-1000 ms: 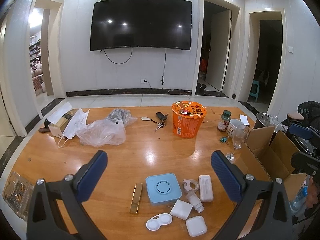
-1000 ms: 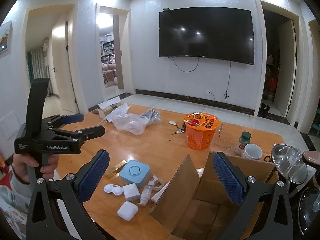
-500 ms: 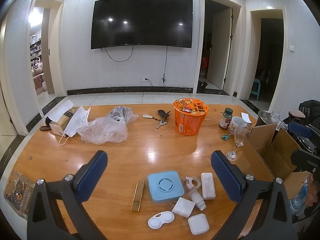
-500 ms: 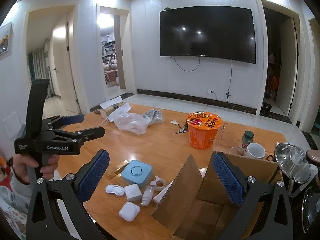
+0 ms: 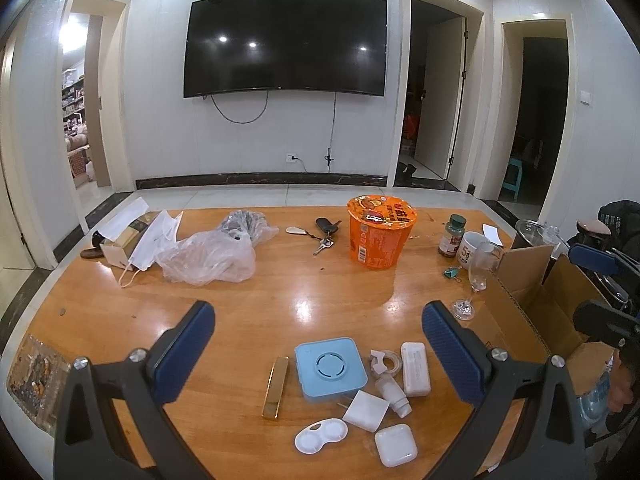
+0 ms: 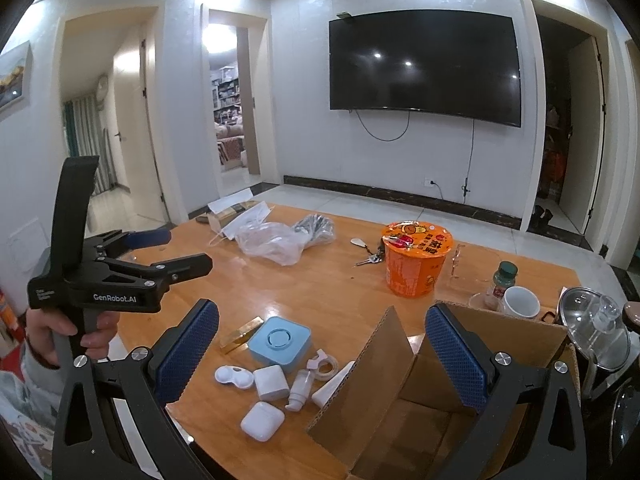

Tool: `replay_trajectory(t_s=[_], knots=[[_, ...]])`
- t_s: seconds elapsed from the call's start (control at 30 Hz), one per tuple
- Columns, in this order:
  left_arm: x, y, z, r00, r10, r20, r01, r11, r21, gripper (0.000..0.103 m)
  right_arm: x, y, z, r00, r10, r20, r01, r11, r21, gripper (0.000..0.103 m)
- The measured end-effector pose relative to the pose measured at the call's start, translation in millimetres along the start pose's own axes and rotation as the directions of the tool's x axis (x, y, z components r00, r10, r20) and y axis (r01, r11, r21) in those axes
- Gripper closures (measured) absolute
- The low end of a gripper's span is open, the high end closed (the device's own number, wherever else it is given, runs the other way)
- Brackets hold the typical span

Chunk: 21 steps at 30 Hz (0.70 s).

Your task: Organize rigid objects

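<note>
A cluster of small rigid items lies near the table's front: a light blue square box (image 5: 330,368), a gold bar (image 5: 275,387), a white contact-lens case (image 5: 321,435), a white earbud case (image 5: 395,445), a white flat block (image 5: 415,367), a tape ring (image 5: 385,361) and a small white bottle (image 5: 393,393). My left gripper (image 5: 318,348) is open and empty, hovering above them. My right gripper (image 6: 322,354) is open and empty, above the open cardboard box (image 6: 424,408). The cluster shows in the right wrist view too, with the blue box (image 6: 280,343) to the left of the cardboard box.
On the wooden table (image 5: 280,300) stand an orange noodle cup (image 5: 380,231), keys (image 5: 325,236), a plastic bag (image 5: 208,254), face masks (image 5: 150,240), a pill bottle (image 5: 451,236), a mug (image 5: 472,250) and a wine glass (image 5: 476,276). A glass-lidded pot (image 6: 596,328) sits at the right.
Both views have shifted slightly; the cluster sits a little higher in the left wrist view. Both grippers stay open and empty. No object has moved.
</note>
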State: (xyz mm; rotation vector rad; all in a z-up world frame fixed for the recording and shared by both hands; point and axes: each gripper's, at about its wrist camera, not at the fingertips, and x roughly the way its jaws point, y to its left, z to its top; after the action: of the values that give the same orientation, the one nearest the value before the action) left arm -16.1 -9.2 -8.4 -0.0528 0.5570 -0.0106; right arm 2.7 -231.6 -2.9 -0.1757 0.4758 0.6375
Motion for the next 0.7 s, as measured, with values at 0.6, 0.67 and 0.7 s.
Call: replay_trajectory(t_s=[0.6,0.67,0.7], knots=[[13,42,-7,0.999,-0.042,-0.015,0.043,0.998,0.037,0.001,4,55,-1,0.998,0.000,0.065,0.005,0.998,-0.067,0.051],[19,53,-11,0.999,-0.026,-0.022,0.027,0.999,0.044,0.001,18,70,-8,0.998,0.038,0.042,-0.036,0.997,-0.068,0.060],[24,58,-15,0.999,-0.029,-0.031,0.030,0.998,0.050,0.000,27,76,-15,0.997,0.068,0.018,-0.067,0.996,-0.051,0.060]])
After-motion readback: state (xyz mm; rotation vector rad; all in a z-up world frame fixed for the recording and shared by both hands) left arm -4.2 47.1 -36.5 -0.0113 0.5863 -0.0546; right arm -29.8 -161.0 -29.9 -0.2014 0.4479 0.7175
